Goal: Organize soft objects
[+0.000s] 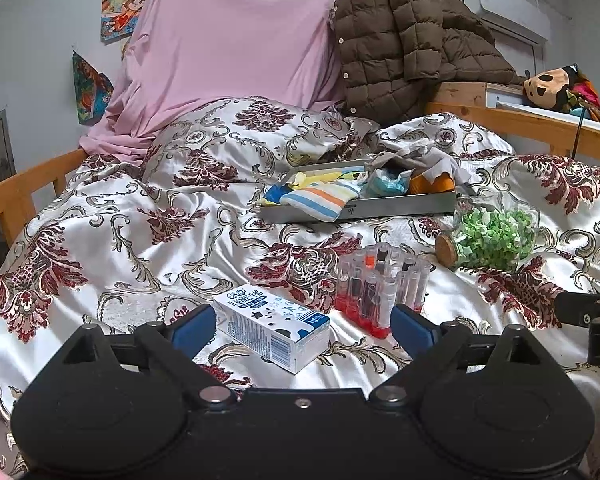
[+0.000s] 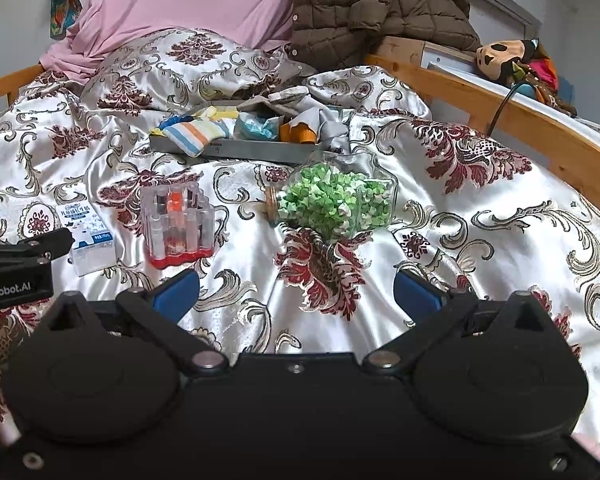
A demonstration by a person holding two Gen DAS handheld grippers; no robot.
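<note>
While both the left gripper (image 1: 302,326) and right gripper (image 2: 296,288) gape wide and empty, the grey tray (image 1: 400,205) holds jumbled cloths, its far contents hard to distinguish

Striped sock (image 1: 324,198) (blue/orange/white), green stars in jar (image 1: 490,238).

One tray (image 1: 400,205), one milk carton (image 1: 272,330), one jar (image 1: 492,236), two claws (image 1: 303,326).

Milk carton (image 1: 271,327), clear tube rack (image 1: 374,288), a toppled jar (image 1: 490,240), perhaps of paper stars.
</note>
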